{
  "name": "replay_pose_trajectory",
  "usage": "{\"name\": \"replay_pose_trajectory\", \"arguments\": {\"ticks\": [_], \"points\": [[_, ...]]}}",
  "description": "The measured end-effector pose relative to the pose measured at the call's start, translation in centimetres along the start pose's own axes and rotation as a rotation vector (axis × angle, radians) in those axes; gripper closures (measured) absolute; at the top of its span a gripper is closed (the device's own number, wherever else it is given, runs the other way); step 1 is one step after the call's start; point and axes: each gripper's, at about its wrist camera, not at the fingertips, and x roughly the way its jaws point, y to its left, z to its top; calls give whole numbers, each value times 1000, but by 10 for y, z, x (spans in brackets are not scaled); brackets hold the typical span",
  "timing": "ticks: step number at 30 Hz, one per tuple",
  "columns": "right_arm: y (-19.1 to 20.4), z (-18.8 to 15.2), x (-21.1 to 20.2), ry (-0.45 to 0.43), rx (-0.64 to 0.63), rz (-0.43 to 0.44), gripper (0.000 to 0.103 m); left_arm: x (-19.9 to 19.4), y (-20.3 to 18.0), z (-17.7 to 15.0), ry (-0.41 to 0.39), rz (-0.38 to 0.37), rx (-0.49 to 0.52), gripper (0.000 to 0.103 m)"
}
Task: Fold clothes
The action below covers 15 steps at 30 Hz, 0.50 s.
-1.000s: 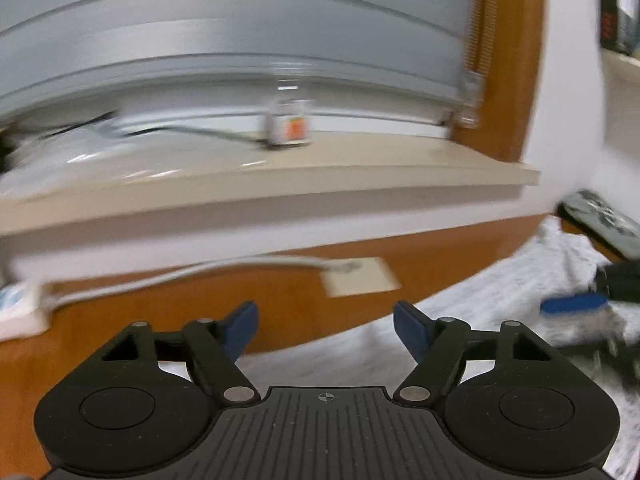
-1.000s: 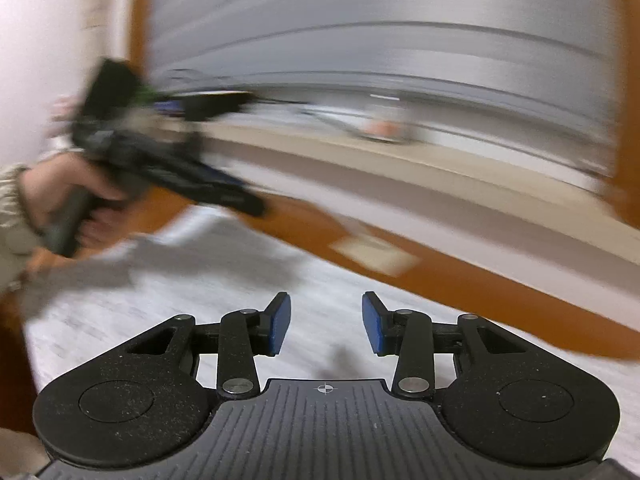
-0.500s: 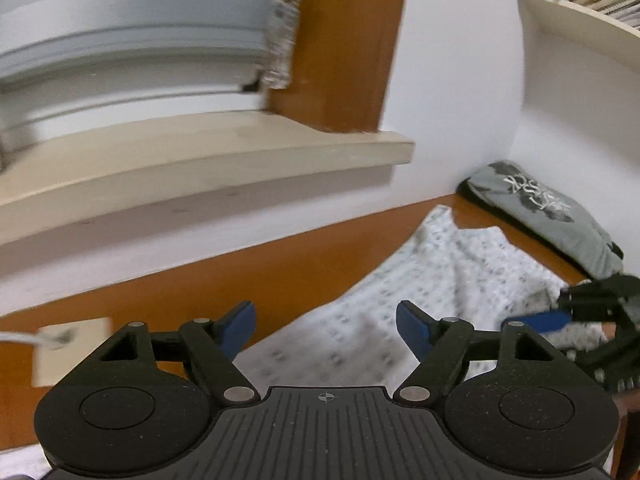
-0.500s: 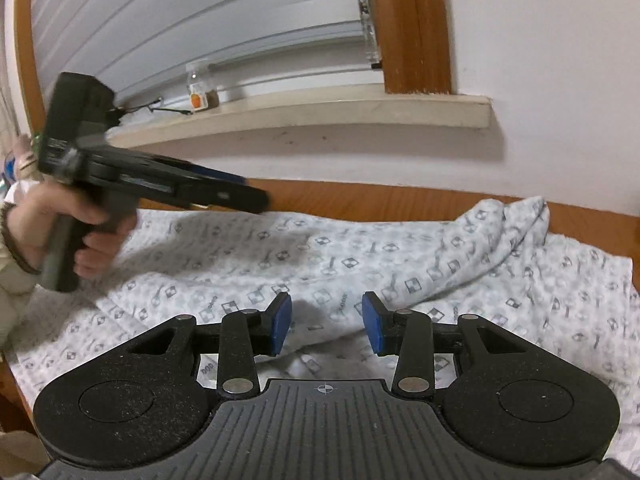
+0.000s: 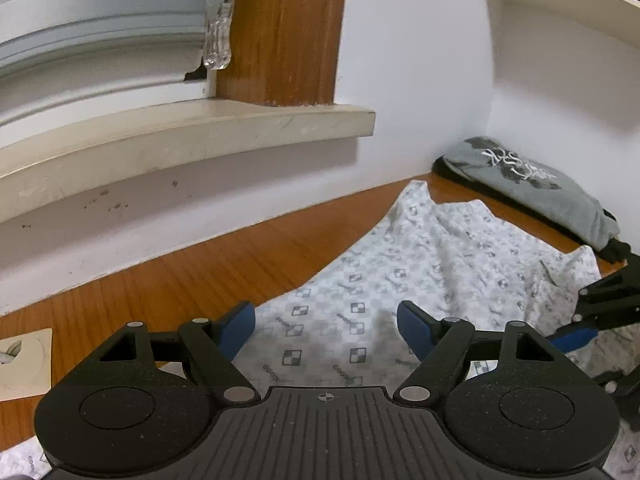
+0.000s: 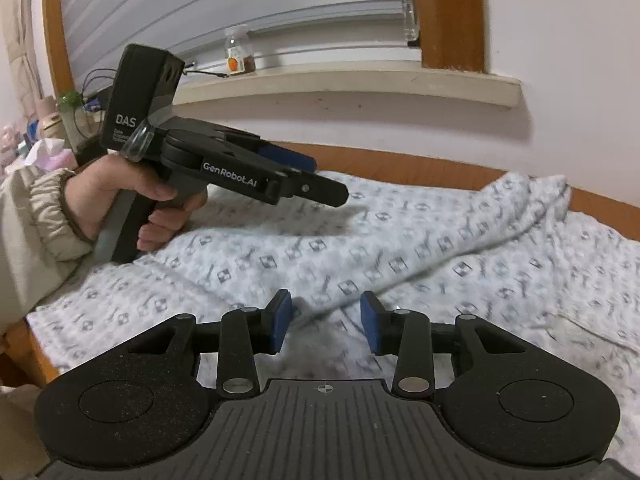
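A white garment with a small grey checker print [image 5: 432, 264] lies spread and rumpled on the wooden table [image 5: 208, 264]; in the right wrist view the same garment [image 6: 400, 248] has a raised fold running toward the far right. My left gripper [image 5: 326, 328] hovers over its near edge, jaws wide open with nothing between them. It also shows in the right wrist view as a black tool [image 6: 320, 184] held by a hand [image 6: 120, 200] above the cloth. My right gripper [image 6: 325, 322] is open above the cloth, nothing pinched; its fingertips [image 5: 572, 338] show at the right edge of the left wrist view.
A folded grey printed garment [image 5: 532, 188] sits in the far corner by the wall. A windowsill [image 5: 180, 140] with blinds runs behind the table; a small bottle [image 6: 238, 54] stands on it. A wall socket plate [image 5: 24, 364] lies at the left.
Both grippers swung to the right and dipped toward the garment; the views went from blurred window and sill to the cloth and far corner. Jaw openings look unchanged.
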Motion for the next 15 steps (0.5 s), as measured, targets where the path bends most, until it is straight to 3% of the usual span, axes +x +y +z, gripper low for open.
{"name": "replay_pose_trajectory", "arguments": {"ticks": [7, 15], "points": [[13, 7, 6, -50, 17, -18, 63, 0, 6, 0, 3, -20, -41, 20], [6, 6, -5, 2, 34, -30, 62, -3, 5, -1, -18, -17, -40, 14]]}}
